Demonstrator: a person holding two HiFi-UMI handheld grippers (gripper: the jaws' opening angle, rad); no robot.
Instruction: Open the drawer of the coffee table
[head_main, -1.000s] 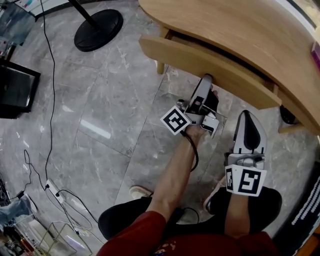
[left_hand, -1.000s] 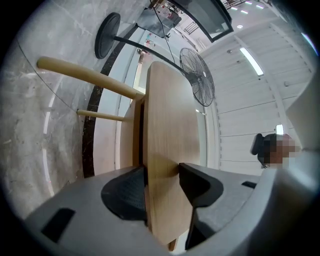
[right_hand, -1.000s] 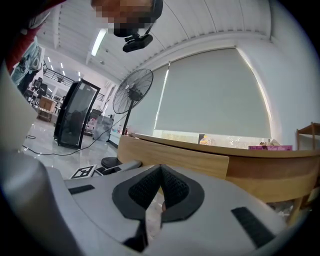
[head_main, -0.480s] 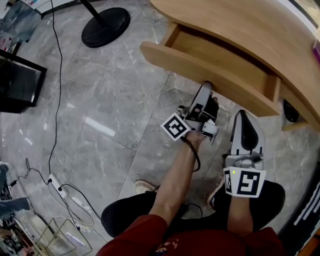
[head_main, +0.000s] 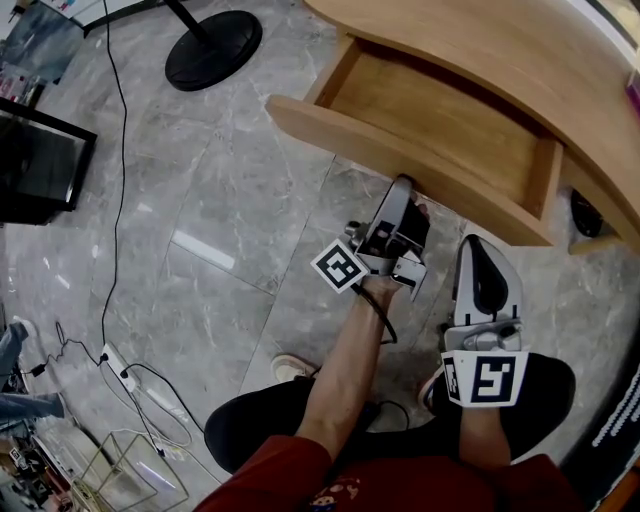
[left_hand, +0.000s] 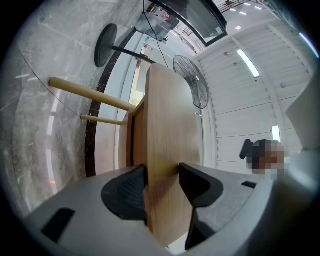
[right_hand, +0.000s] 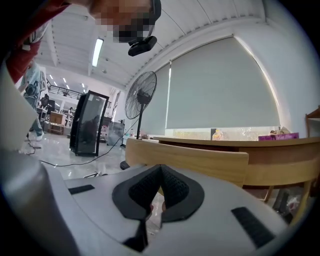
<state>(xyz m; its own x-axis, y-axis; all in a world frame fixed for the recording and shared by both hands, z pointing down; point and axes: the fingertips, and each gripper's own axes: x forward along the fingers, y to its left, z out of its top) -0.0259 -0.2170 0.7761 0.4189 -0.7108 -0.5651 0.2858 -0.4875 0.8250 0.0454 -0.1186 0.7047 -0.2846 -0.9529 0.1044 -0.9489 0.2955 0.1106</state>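
Observation:
The wooden coffee table (head_main: 520, 70) fills the upper right of the head view. Its drawer (head_main: 440, 115) stands pulled well out, with the bare inside showing. My left gripper (head_main: 402, 190) reaches up from below and is shut on the lower edge of the drawer front (head_main: 330, 130). In the left gripper view, the wooden panel (left_hand: 165, 125) is clamped between both black pads, gripper (left_hand: 162, 172). My right gripper (head_main: 487, 270) hovers just below the drawer front, shut with nothing in it. In the right gripper view, the gripper (right_hand: 160, 175) points at the drawer front (right_hand: 200, 159).
A black fan base (head_main: 213, 48) stands on the grey marble floor at the back left. A black box (head_main: 35, 165), a cable with a power strip (head_main: 115, 365) and a wire basket (head_main: 120, 470) lie on the left. My legs and shoe (head_main: 285, 368) are below the grippers.
The drawer has slid out of the table toward me, from barely open to wide open. My left gripper came back with it, still clamped on the front. The right gripper has barely moved.

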